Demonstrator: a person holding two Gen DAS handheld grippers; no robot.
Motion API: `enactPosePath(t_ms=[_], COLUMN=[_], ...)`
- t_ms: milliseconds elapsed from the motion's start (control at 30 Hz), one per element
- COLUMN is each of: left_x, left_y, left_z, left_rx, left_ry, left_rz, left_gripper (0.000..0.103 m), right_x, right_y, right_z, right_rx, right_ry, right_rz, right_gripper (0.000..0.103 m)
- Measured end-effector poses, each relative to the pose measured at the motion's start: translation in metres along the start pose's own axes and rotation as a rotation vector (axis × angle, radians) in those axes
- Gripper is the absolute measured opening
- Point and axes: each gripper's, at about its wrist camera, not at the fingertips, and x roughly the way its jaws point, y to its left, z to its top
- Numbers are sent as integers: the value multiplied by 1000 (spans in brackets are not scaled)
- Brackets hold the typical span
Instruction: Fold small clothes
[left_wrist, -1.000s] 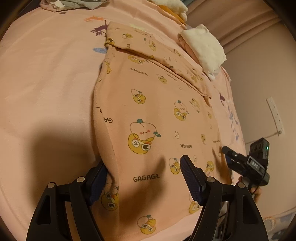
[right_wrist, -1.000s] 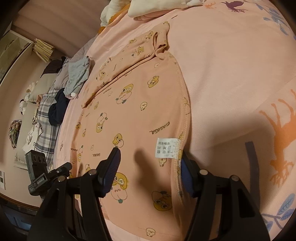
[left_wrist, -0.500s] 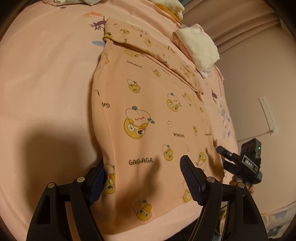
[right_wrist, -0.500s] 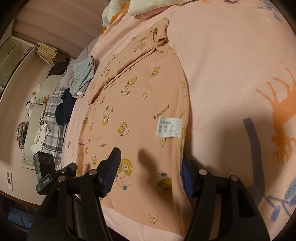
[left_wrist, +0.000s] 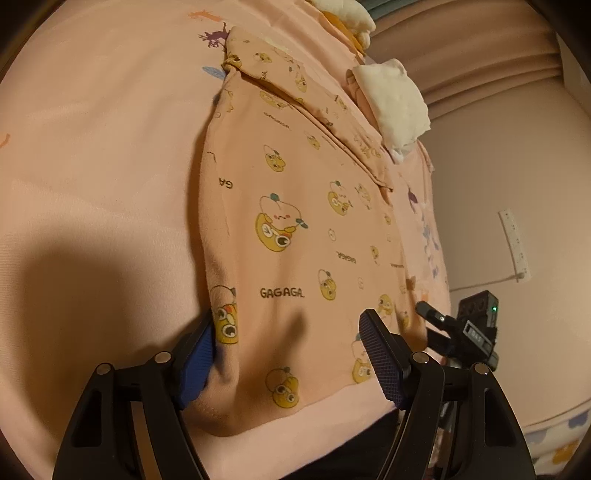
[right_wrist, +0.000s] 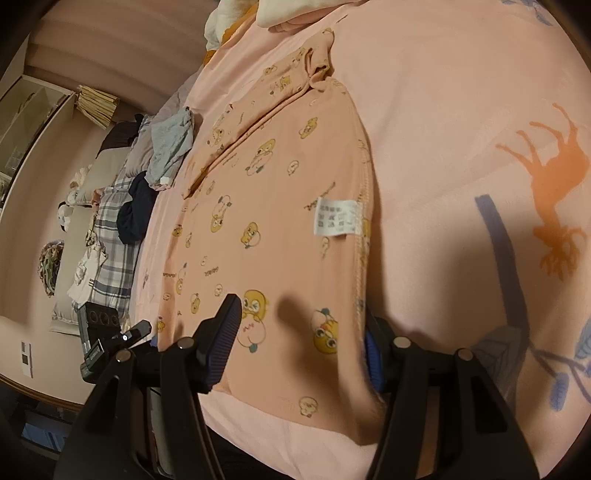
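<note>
A small peach garment (left_wrist: 295, 229) printed with yellow cartoon figures and "GAGAGA" lies flat on the pink bed sheet (left_wrist: 92, 166), its far part folded over. My left gripper (left_wrist: 288, 354) is open at the garment's near left corner, the left pad partly under the hem edge. In the right wrist view the same garment (right_wrist: 280, 206) shows a white care label (right_wrist: 338, 216). My right gripper (right_wrist: 299, 347) is open at the near right corner, its right pad beside the stitched side seam. Each gripper also shows in the other's view: the right (left_wrist: 461, 332), the left (right_wrist: 107, 339).
Folded white and pink clothes (left_wrist: 395, 99) lie at the far right edge of the bed. A heap of grey, navy and plaid clothes (right_wrist: 147, 177) lies along the bed's left side. The bed's near edge (right_wrist: 280, 432) runs just below the garment hem. A wall stands at right (left_wrist: 498, 184).
Both grippers have drawn back toward the near hem of the garment, so the bed edge now shows below it. The jaws stay open. The garment has not visibly shifted.
</note>
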Motion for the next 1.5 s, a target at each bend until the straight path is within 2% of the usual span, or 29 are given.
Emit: enactPosePath(t_ms=[200,433,633,700,833,900,967,1000,1067,1100,1167,1233,1400,1500], left_x=[-1,-5,5,12,18,17,16,14,12,11,9,9,9,9], left_y=[6,9,1,-4,-6,-5,-4,-3,2,6,12,17,16,11], left_z=[1,-7,-3,0,6,6,4,3,3,4,6,7,8,8], left_rx=[-16,-14,-2,17,17,11,19,22,8,-7,-40,-56,-69,-51], left_ry=[10,26,30,35,29,21,17,16,14,15,13,14,3,-1], left_rz=[-25,-56,-56,-44,-39,-34,-16,-8,8,11,15,31,56,40], left_gripper=[74,74,74,74,74,70,60,55,38,34,17,9,5,3], right_x=[-5,-7,2,6,6,5,4,3,2,2,1,1,-2,-6], right_y=[-6,-11,-4,0,-3,-6,-10,-12,-15,-16,-14,-12,-9,-5], right_z=[-4,-10,-8,-6,-3,-3,-3,-3,-4,-3,-4,-3,-2,-1], right_rx=[19,39,10,-15,-18,-9,-3,0,8,9,4,5,4,-2], right_ry=[13,43,35,31,24,19,13,11,7,6,-3,-12,-33,-50], right_rz=[6,53,43,22,-4,-14,-22,-23,-20,-18,-21,-21,2,25], right_gripper=[56,56,56,54,40,32,21,20,16,15,11,10,7,6])
